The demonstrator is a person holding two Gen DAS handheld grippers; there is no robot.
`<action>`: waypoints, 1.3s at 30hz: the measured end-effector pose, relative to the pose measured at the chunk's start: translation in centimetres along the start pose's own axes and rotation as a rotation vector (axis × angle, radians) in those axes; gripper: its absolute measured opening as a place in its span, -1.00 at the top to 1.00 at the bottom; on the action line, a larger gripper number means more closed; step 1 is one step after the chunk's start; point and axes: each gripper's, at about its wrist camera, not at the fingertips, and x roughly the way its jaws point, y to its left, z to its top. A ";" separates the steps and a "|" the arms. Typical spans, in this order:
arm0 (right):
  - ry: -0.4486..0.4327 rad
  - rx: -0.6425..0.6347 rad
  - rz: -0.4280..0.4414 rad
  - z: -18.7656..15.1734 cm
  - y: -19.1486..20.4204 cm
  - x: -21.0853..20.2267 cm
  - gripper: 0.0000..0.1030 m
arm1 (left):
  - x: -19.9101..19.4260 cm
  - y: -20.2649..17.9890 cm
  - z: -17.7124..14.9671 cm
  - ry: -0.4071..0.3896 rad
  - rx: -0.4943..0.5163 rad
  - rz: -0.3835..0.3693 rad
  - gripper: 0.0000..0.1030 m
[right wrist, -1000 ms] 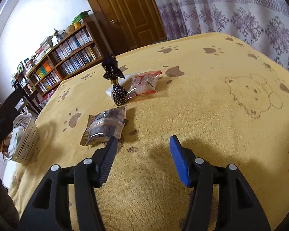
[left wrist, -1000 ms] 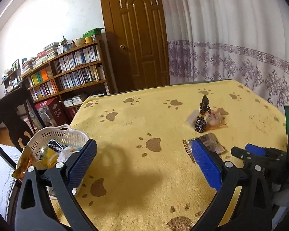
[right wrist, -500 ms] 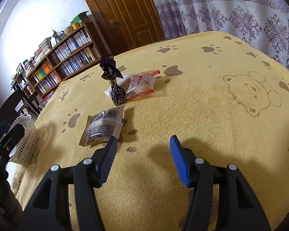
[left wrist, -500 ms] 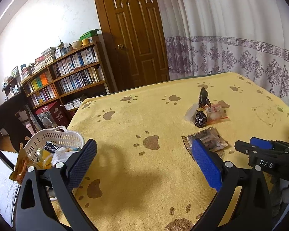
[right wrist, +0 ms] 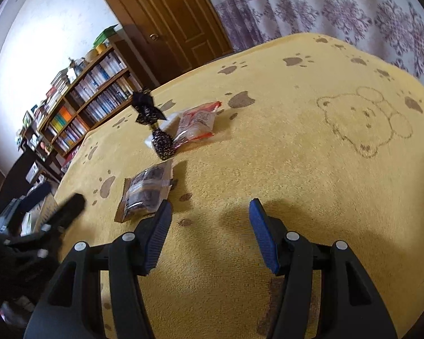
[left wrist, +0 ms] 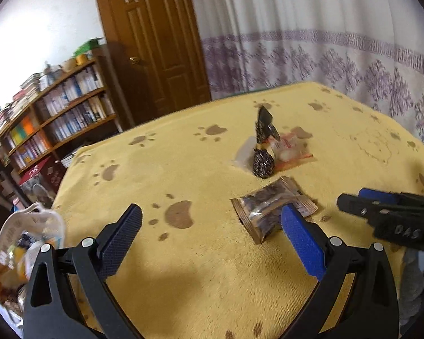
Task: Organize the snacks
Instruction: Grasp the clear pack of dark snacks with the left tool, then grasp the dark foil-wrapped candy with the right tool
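Your left gripper (left wrist: 209,234) has swung right, off white basket (left wrist: 28,226), toward brown snack packet (left wrist: 271,212); jaws wide, empty. Your right gripper (right wrist: 209,226) hovers just beside same packet, jaws wide, empty. Basket blurred, contents probably snacks.

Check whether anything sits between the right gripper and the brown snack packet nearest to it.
Nothing visible does. The right gripper is open, and the brown snack packet lies flat on the yellow cloth just ahead of its left finger, with only bare cloth between.
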 end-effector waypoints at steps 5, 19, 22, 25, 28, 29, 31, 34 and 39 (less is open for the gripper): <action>-0.008 0.038 -0.006 0.1 -0.6 0.0 -0.18 | 2.6 -1.8 0.2 0.065 0.093 -0.065 -0.94; -0.027 0.101 -0.023 0.3 -1.5 -0.2 -0.18 | 7.5 -4.9 1.6 0.171 0.199 -0.130 -0.95; -0.029 0.102 -0.024 0.3 -1.5 -0.2 -0.18 | 8.0 -4.7 1.9 0.189 0.161 -0.147 -0.95; -0.029 0.103 -0.024 0.3 -1.5 -0.2 -0.18 | 8.1 -4.3 1.7 0.190 0.116 -0.184 -0.81; -0.029 0.100 -0.025 0.3 -1.5 -0.2 -0.18 | 7.7 -3.8 1.2 0.188 0.049 -0.274 -0.29; -0.030 0.098 -0.027 0.3 -1.4 -0.2 -0.18 | 7.6 -3.8 1.1 0.184 0.040 -0.272 -0.15; -0.031 0.096 -0.028 0.3 -1.5 -0.3 -0.18 | 7.3 -3.6 0.8 0.173 0.020 -0.267 -0.11; -0.032 0.091 -0.030 0.3 -1.4 -0.2 -0.18 | 6.9 -2.7 0.4 0.155 -0.031 -0.265 -0.09; -0.031 0.086 -0.029 0.4 -1.5 -0.1 -0.18 | 5.6 -0.7 -0.3 0.127 -0.129 -0.250 -0.09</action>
